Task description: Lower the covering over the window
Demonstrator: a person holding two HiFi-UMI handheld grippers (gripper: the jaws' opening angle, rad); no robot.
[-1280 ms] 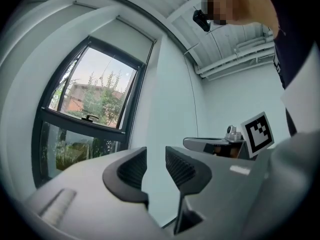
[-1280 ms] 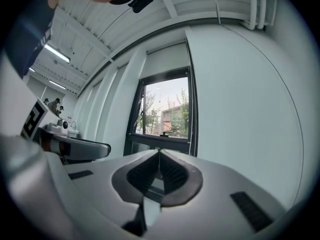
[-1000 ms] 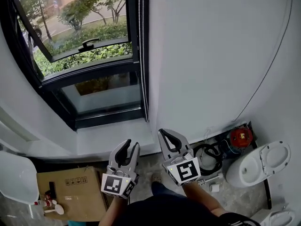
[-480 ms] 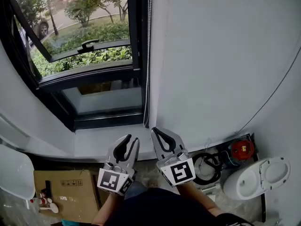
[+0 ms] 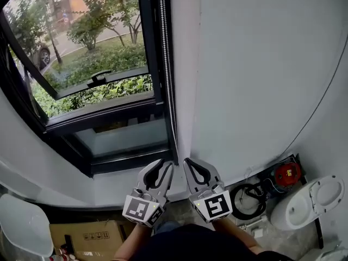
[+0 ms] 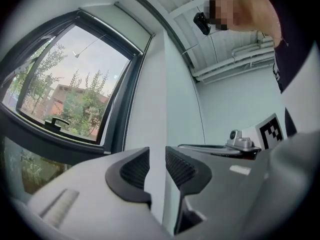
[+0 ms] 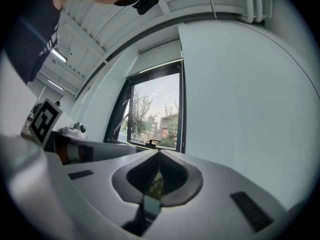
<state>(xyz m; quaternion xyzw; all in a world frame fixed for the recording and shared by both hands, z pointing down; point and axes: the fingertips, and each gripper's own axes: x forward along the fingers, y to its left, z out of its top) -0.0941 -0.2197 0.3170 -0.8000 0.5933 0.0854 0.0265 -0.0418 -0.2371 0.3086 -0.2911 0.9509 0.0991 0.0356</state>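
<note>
- Now that both my claws have come up from the near side of the sill (image 5: 128, 182) to the window (image 5: 92, 86) at its right-hand frame, the approach looks nearly done. No pull has begun and the glass is fully uncovered.
- Covering (image 6: 134, 20): I take it to be the pale roll along the window's top edge, fully wound up. Its long axis is level and follows the top frame; it would unroll straight down.
- Bead chain (image 5: 166, 64): hangs against the window's right frame with its long axis vertical and its lower end just above the sill's right corner. A second ago it was well apart from my claws. Its lower end now sits just above the tips, between the two.
- Left gripper (image 5: 165, 163): jaws apart, nothing clamped, only bare wall (image 5: 255, 64) showing through the gap. It points up toward the chain's lower end.
- Right gripper (image 5: 191, 163): jaws pressed together and empty, just right of the chain.
- Meaning for the task: the reach is made. Next, the open left claw needs bringing round the chain and closing. I cannot tell which strand lowers the covering.
</note>
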